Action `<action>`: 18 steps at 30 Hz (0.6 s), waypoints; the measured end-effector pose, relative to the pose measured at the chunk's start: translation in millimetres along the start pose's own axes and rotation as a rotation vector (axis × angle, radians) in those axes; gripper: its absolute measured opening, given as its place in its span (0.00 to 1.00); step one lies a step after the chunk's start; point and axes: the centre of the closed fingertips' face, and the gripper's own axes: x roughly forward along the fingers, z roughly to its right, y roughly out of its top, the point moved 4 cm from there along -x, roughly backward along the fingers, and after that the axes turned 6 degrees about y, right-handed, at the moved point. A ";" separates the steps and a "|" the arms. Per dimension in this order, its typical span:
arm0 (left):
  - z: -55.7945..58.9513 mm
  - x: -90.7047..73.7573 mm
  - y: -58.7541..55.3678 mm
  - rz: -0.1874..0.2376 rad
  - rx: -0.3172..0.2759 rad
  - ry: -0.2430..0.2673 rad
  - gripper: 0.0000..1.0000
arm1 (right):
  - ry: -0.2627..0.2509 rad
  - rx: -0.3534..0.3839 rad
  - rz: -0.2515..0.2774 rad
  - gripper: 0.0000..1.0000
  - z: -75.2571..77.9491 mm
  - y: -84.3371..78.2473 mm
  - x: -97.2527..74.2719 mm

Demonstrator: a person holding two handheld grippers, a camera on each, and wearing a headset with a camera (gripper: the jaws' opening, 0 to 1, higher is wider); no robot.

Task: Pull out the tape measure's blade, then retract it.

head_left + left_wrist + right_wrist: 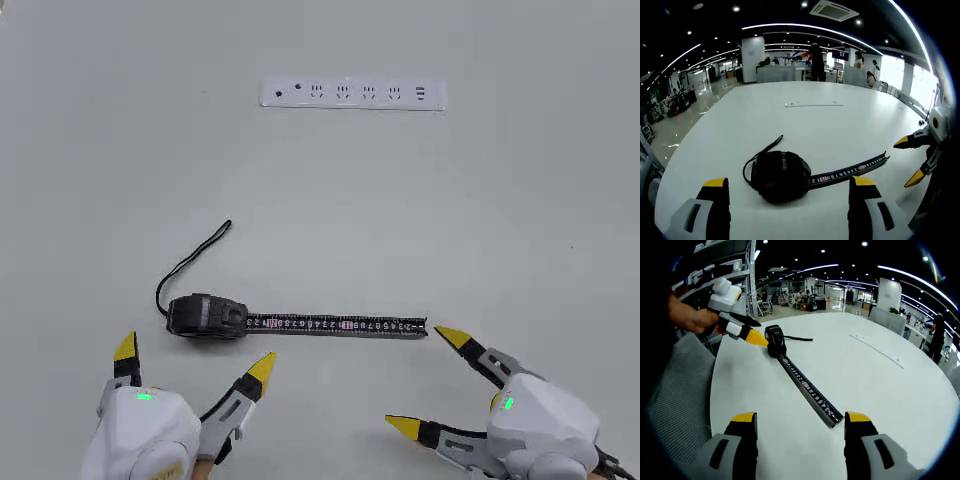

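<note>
A black tape measure [206, 316] lies on the white table [330, 200], its blade [337, 325] drawn out to the right and lying flat, a black wrist strap [190, 262] curling off behind it. My left gripper [193, 357] is open just in front of the case [780, 175], its yellow tips on either side and not touching. My right gripper [421, 382] is open too, near the blade's end hook [424, 327]. In the right gripper view the blade [807, 388] runs from the case [775, 341] toward my jaws, and the left gripper [737, 322] reaches in beside the case.
A white power strip [353, 93] lies flat at the far side of the table. Beyond the table, an open office with desks and several people shows in both gripper views.
</note>
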 end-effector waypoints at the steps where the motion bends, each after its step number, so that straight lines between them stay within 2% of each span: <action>1: 0.0 0.2 -0.1 0.000 0.000 0.000 0.96 | 0.002 -0.001 0.000 0.69 0.1 -0.1 0.1; 4: -0.1 0.8 -0.4 -0.001 -0.001 0.001 0.94 | 0.010 -0.005 -0.002 0.64 0.5 -0.5 0.2; 7: -1.4 6.5 -1.5 -0.007 -0.009 0.013 0.93 | 0.040 -0.044 -0.020 0.59 7.8 -4.8 1.3; 8: -2.5 13.1 -2.9 -0.012 -0.011 0.029 0.93 | 0.074 -0.094 -0.004 0.57 20.1 -4.3 0.4; 12: -3.2 19.1 -4.3 -0.024 -0.021 0.038 0.91 | 0.100 -0.113 0.007 0.54 28.7 -6.4 2.3; 18: -3.9 26.4 -3.6 -0.035 -0.037 0.042 0.89 | 0.167 -0.154 -0.002 0.49 37.4 -9.9 8.3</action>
